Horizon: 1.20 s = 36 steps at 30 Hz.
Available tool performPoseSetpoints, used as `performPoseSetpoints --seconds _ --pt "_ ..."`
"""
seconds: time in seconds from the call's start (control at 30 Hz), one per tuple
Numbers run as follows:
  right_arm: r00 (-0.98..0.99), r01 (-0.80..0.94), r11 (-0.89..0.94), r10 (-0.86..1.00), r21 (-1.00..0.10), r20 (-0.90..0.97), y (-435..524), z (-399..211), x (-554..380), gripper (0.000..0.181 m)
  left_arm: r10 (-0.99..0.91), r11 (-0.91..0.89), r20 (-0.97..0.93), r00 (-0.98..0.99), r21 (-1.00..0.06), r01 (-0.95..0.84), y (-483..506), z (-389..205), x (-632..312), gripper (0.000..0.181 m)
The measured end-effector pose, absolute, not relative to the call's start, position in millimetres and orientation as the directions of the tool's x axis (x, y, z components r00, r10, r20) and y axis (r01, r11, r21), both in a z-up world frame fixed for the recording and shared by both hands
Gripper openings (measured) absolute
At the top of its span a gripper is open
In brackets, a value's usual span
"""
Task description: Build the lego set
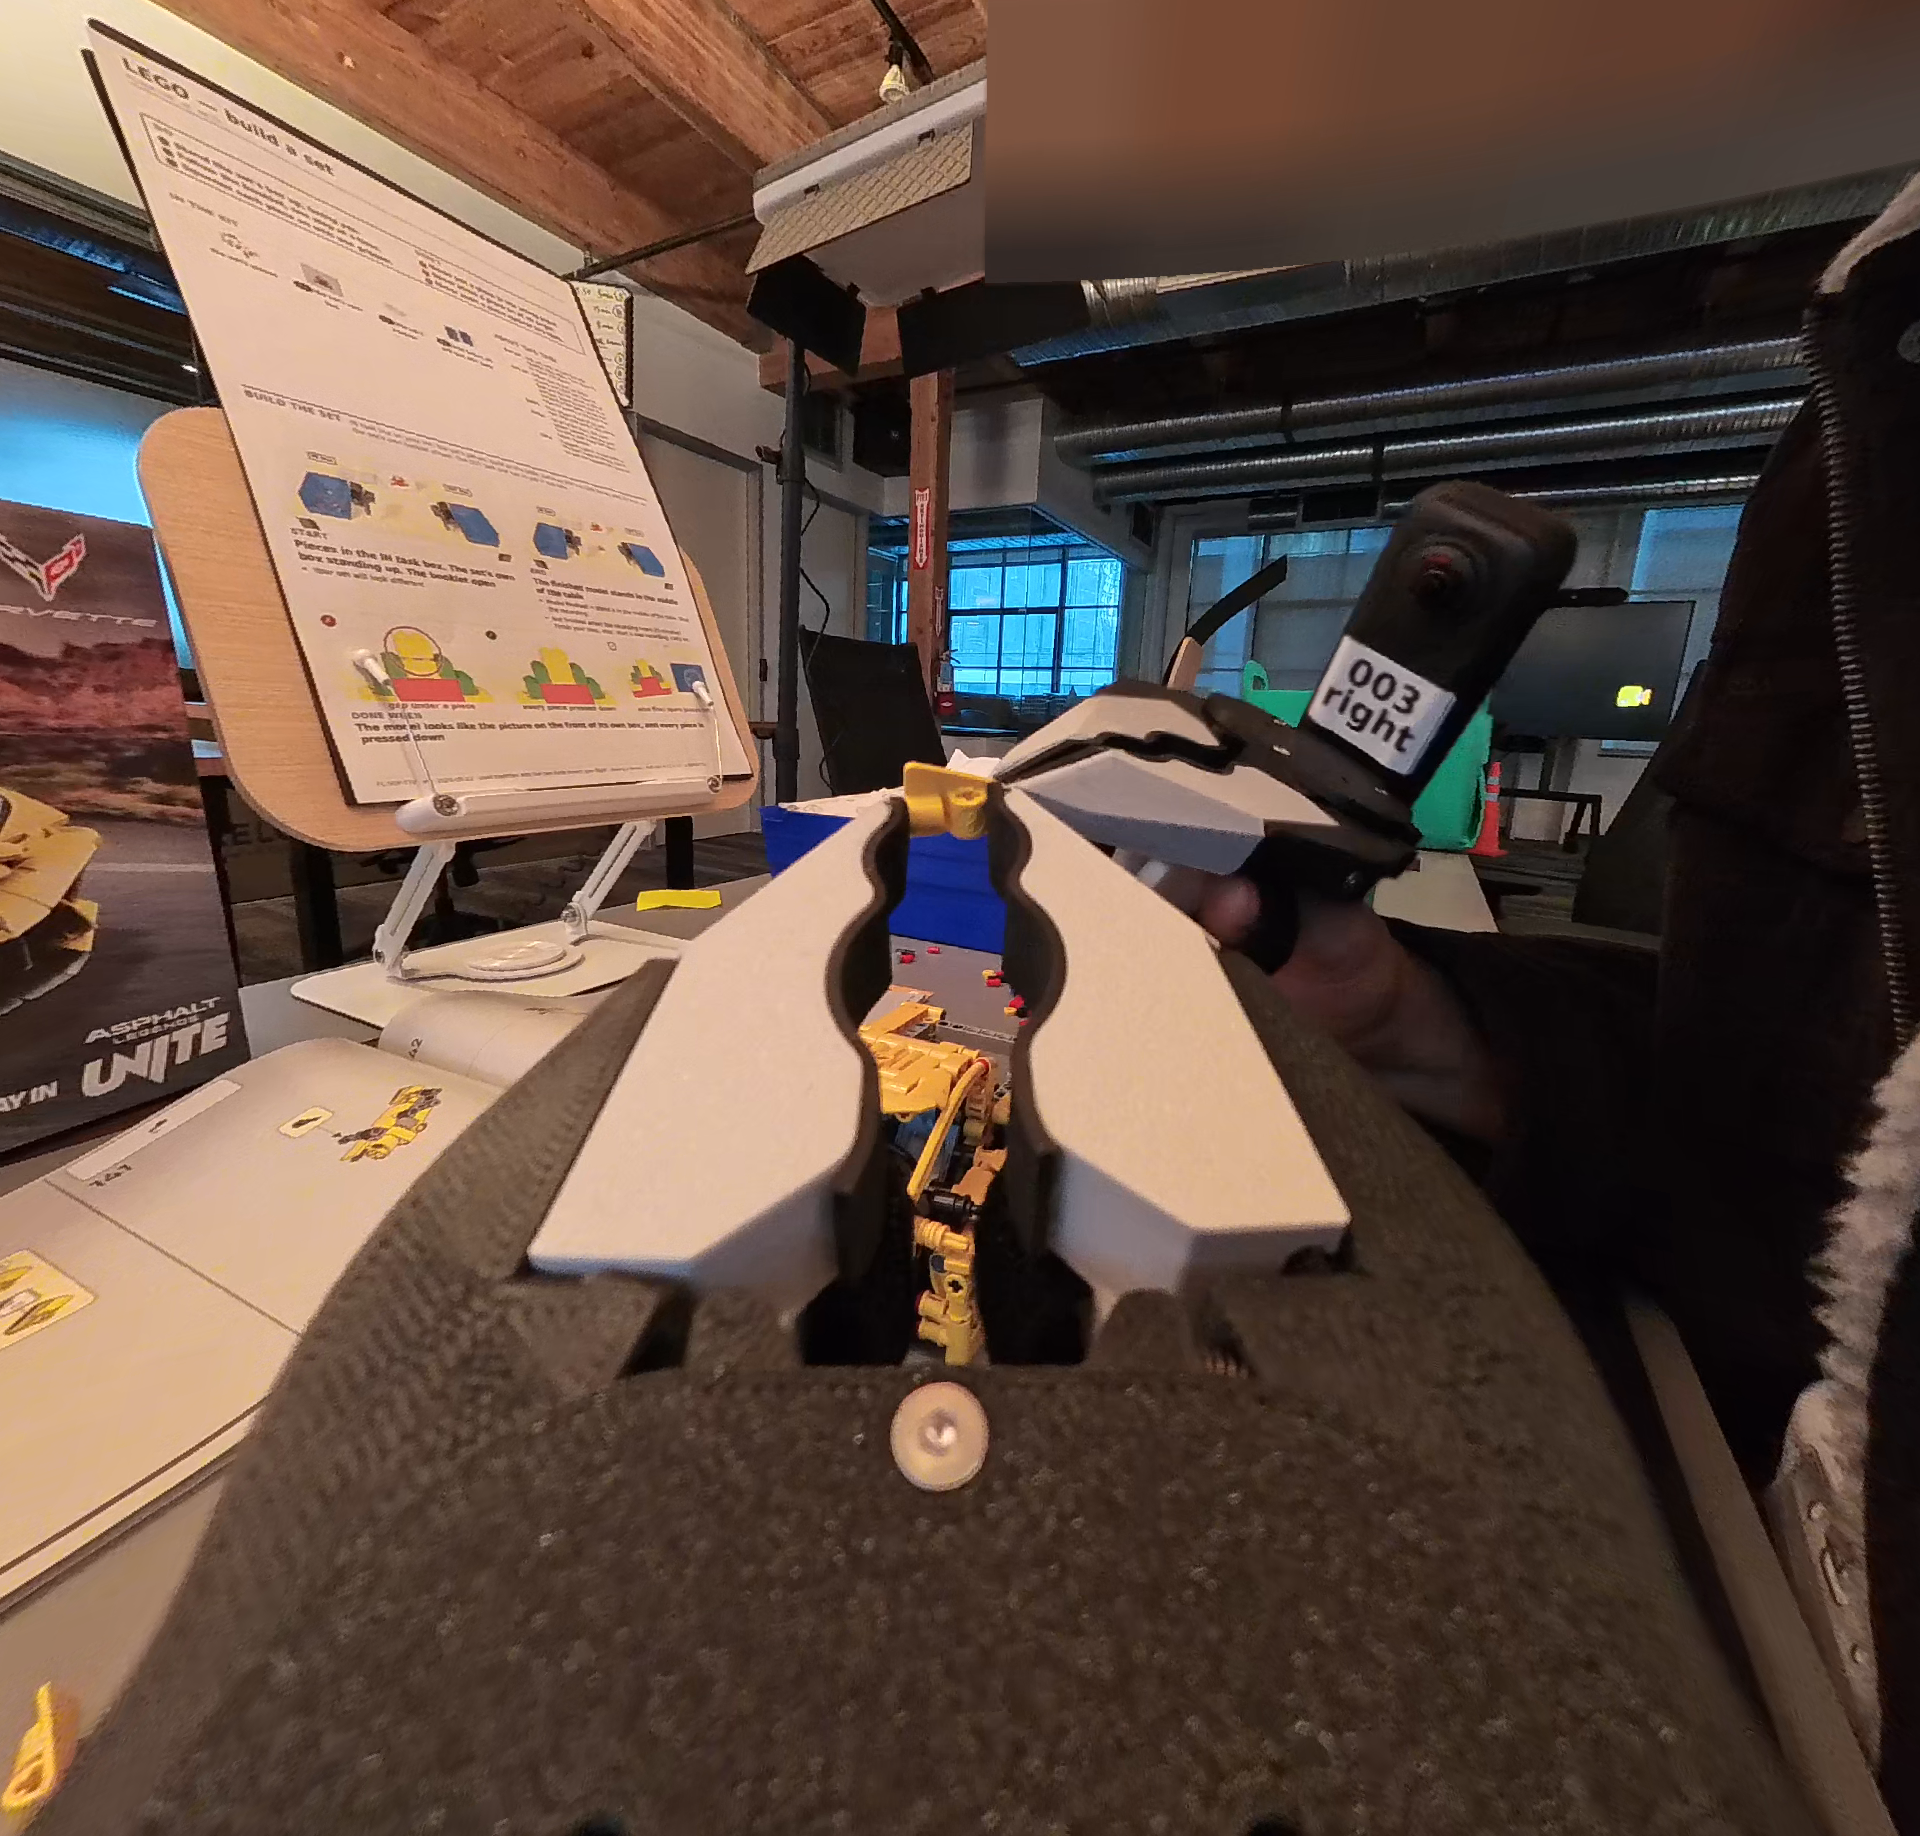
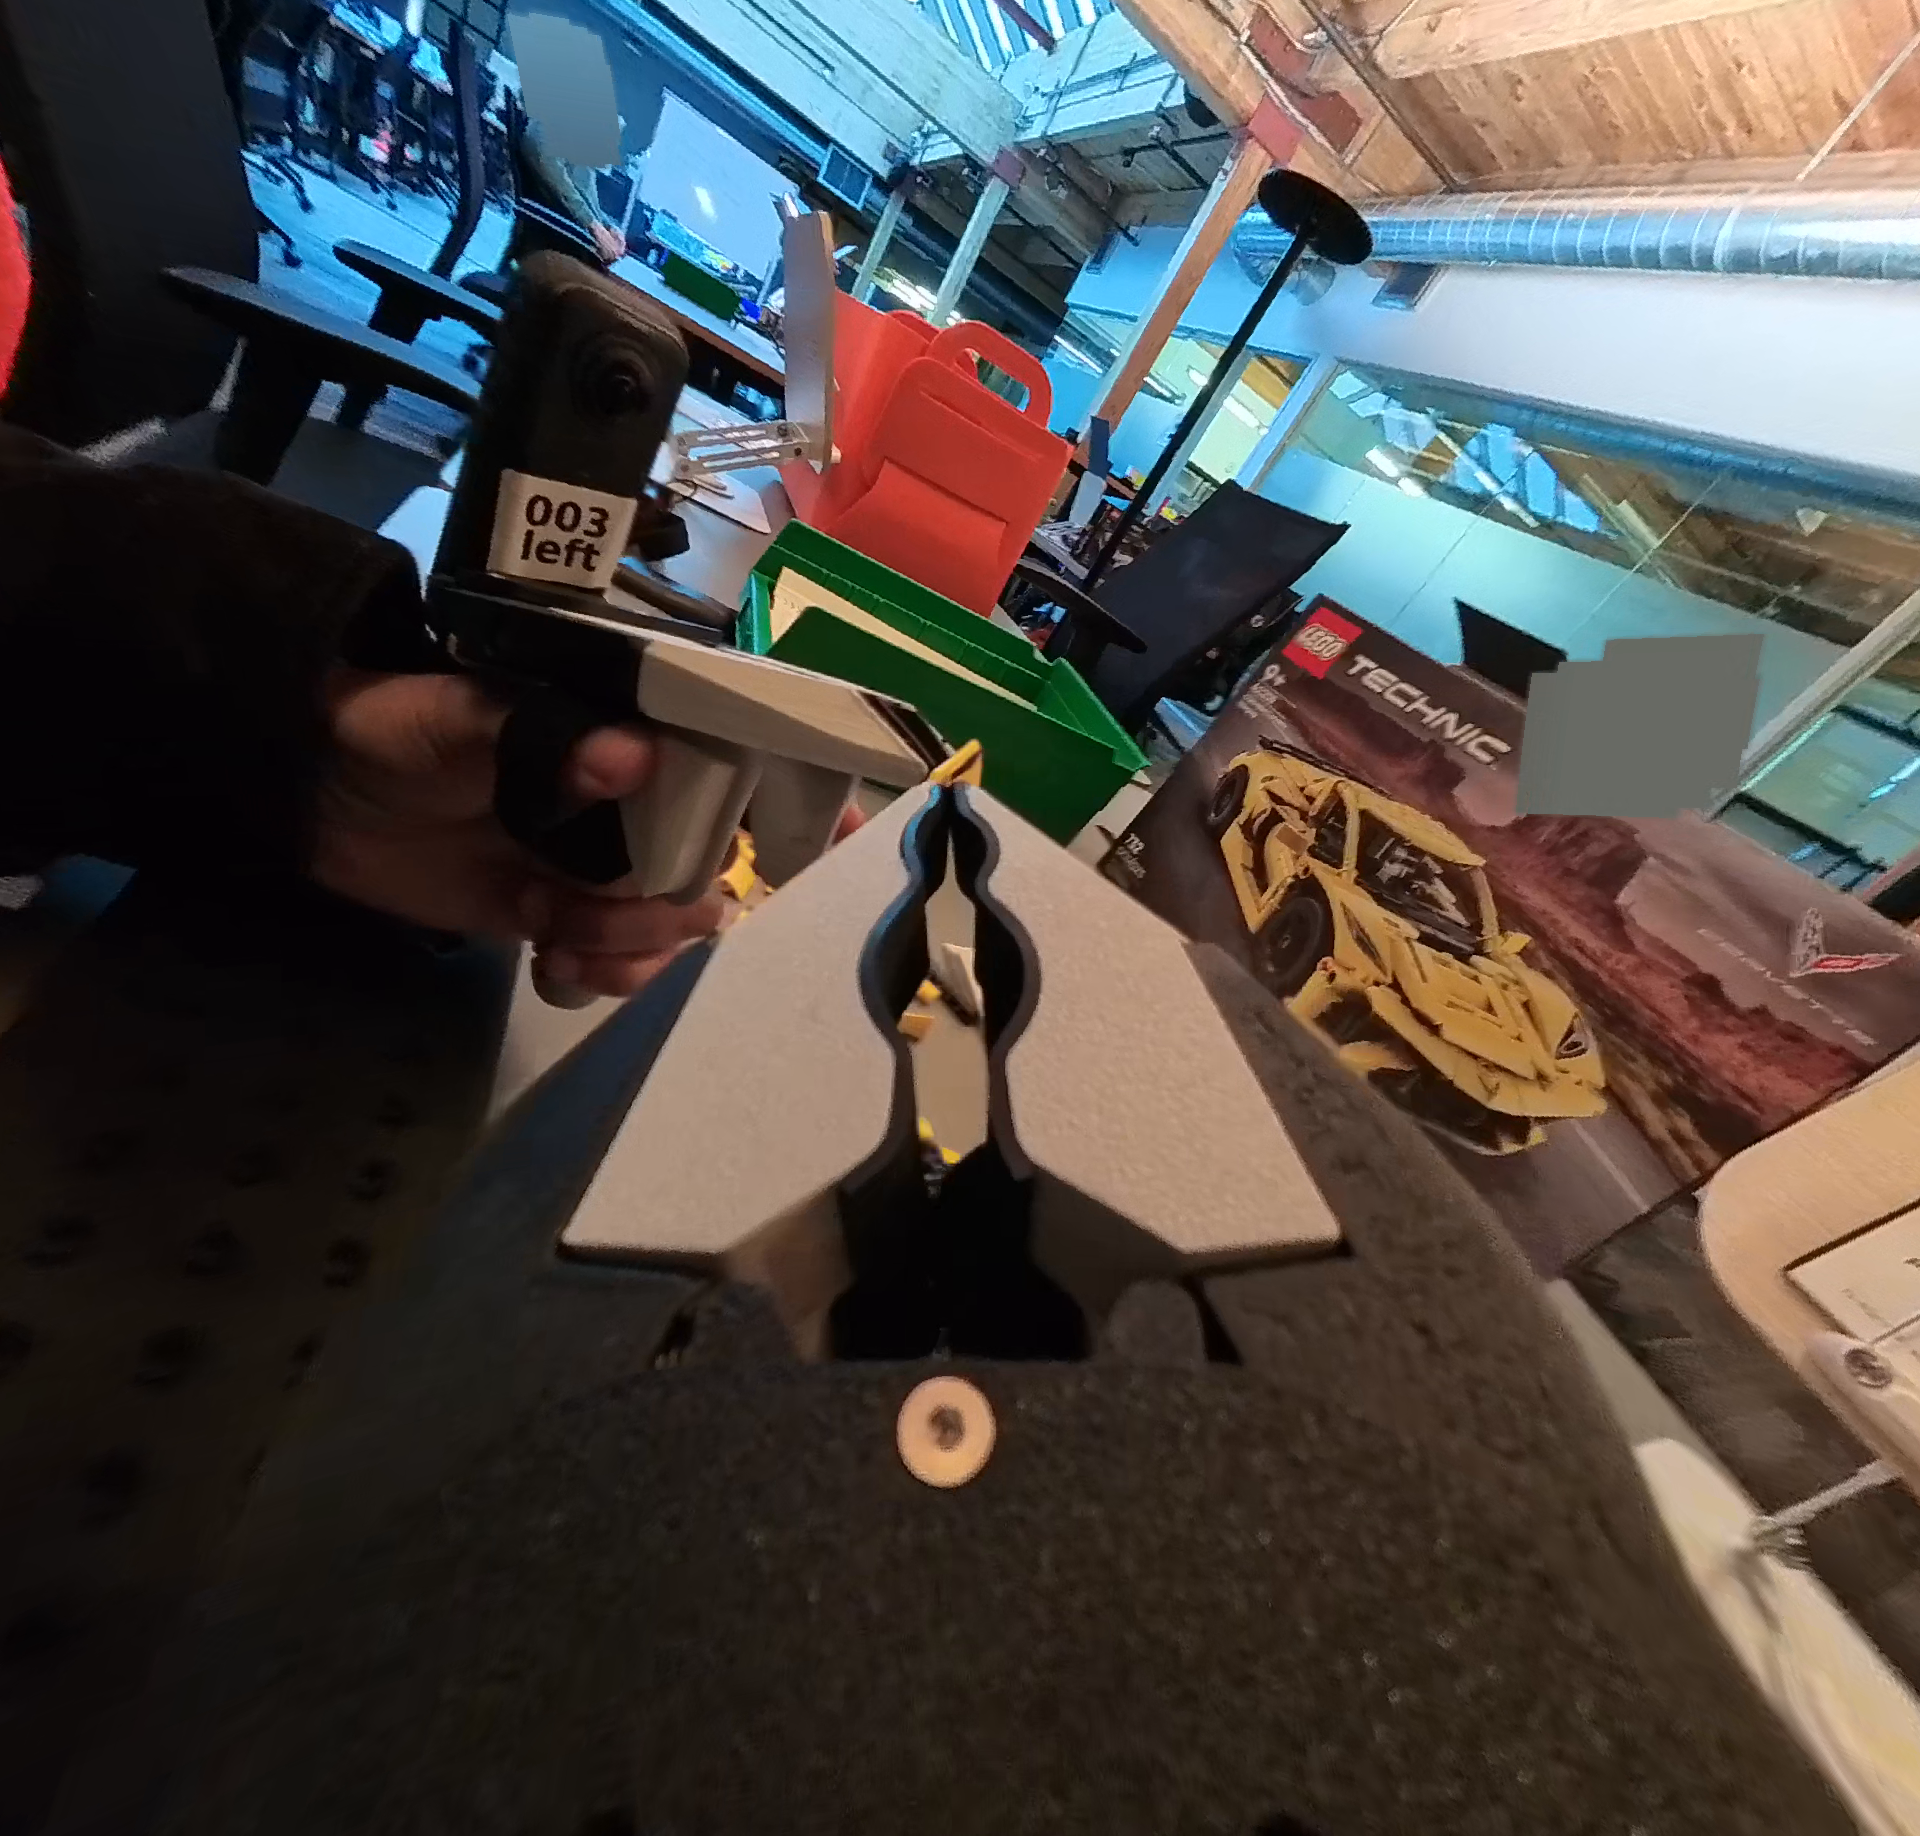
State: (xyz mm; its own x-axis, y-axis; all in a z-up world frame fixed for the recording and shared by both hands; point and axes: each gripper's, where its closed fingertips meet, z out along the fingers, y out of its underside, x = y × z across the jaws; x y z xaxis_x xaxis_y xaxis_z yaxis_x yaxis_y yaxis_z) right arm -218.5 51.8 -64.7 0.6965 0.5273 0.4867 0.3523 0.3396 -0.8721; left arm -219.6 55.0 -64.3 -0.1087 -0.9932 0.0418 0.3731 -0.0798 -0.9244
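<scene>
My left gripper is shut on a small yellow Lego piece and holds it in the air by its fingertips. My right gripper is shut, and its tips sit against the right side of that piece. I cannot tell whether it pinches anything. In the left wrist view the right gripper comes in from the right. In the right wrist view the left gripper comes in from the left. The partly built yellow model lies on the table below, seen between my left fingers.
An instruction sheet on a stand and an open booklet are at the left. The set's box stands behind. A blue bin, a green bin and loose small pieces are on the table. A person's dark jacket is at the right. Left and right tips are no more than a few centimetres apart.
</scene>
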Motion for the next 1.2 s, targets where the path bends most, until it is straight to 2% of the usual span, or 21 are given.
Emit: performPoseSetpoints --seconds 0.2,0.47,1.07,1.2 --pt "0.694 0.234 0.275 0.625 -0.933 0.358 49 -65 -219 0.000 -0.990 -0.097 0.050 -0.133 -0.922 0.376 52 -64 -220 0.014" --pt "0.603 -0.010 0.100 0.794 -0.995 0.074 40 -61 -224 0.000 -0.970 -0.169 0.082 -0.227 -0.904 0.394 43 -59 -223 0.014" --pt "0.613 -0.035 0.114 0.787 -0.993 0.069 35 -59 -225 0.000 -0.961 -0.191 0.090 -0.260 -0.899 0.395 39 -58 -224 0.014" --pt "0.577 -0.082 0.067 0.817 -0.994 0.007 32 -59 -226 0.001 -0.951 -0.213 0.097 -0.293 -0.894 0.395 36 -57 -225 0.014"
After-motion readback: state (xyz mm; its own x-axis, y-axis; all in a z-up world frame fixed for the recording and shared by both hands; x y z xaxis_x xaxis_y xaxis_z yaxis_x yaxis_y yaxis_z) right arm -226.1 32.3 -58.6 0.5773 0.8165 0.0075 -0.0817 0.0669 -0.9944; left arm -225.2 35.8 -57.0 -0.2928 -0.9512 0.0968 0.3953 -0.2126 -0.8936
